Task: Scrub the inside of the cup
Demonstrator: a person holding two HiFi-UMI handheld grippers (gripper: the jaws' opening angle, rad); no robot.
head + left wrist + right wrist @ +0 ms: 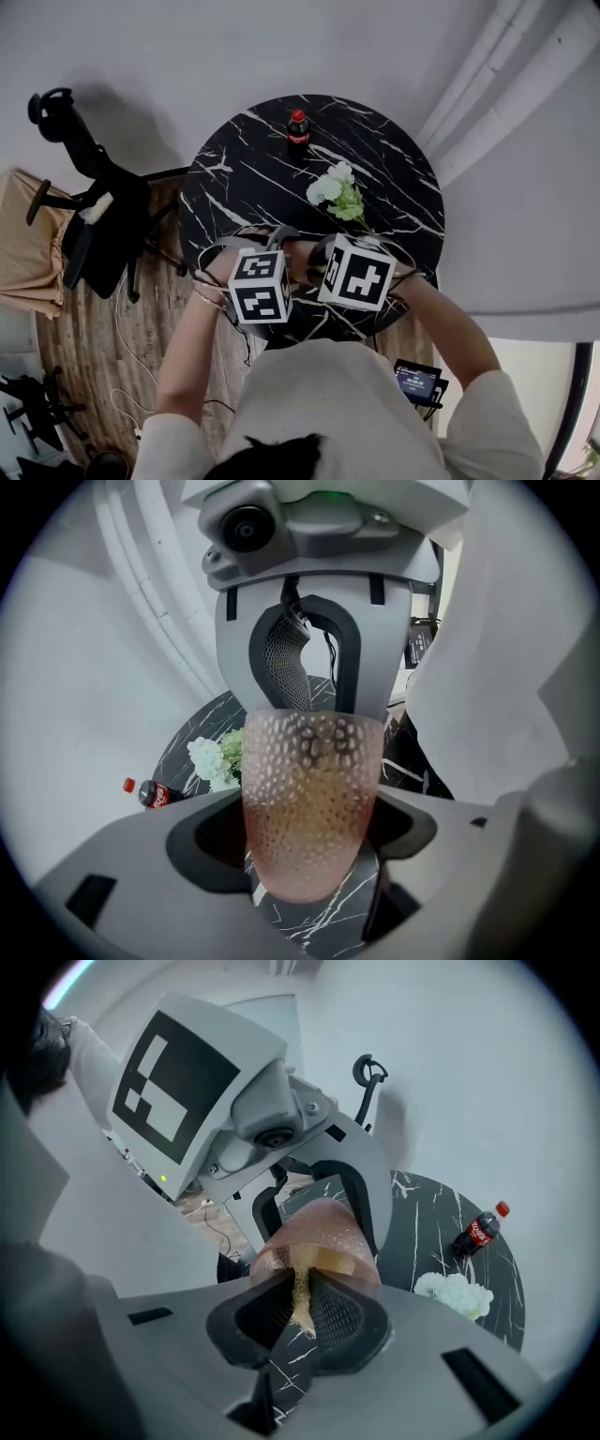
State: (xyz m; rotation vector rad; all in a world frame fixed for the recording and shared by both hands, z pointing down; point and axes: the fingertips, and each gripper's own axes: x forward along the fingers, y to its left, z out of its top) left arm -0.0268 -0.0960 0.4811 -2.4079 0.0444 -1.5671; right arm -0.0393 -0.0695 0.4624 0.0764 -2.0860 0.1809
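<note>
Now | left gripper point(309, 846): clamped on the pink dimpled cup point(312, 799), over the black table point(375, 150) near its front edge | right gripper point(302, 1312): jaws nearly together, pinching a thin tan sponge point(301, 1283) at the cup's mouth | bottle point(298, 128), flowers point(337, 192): farther back on the table

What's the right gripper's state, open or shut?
Shut: the right gripper has its jaws pinched on a thin yellowish strip at the cup.
</note>
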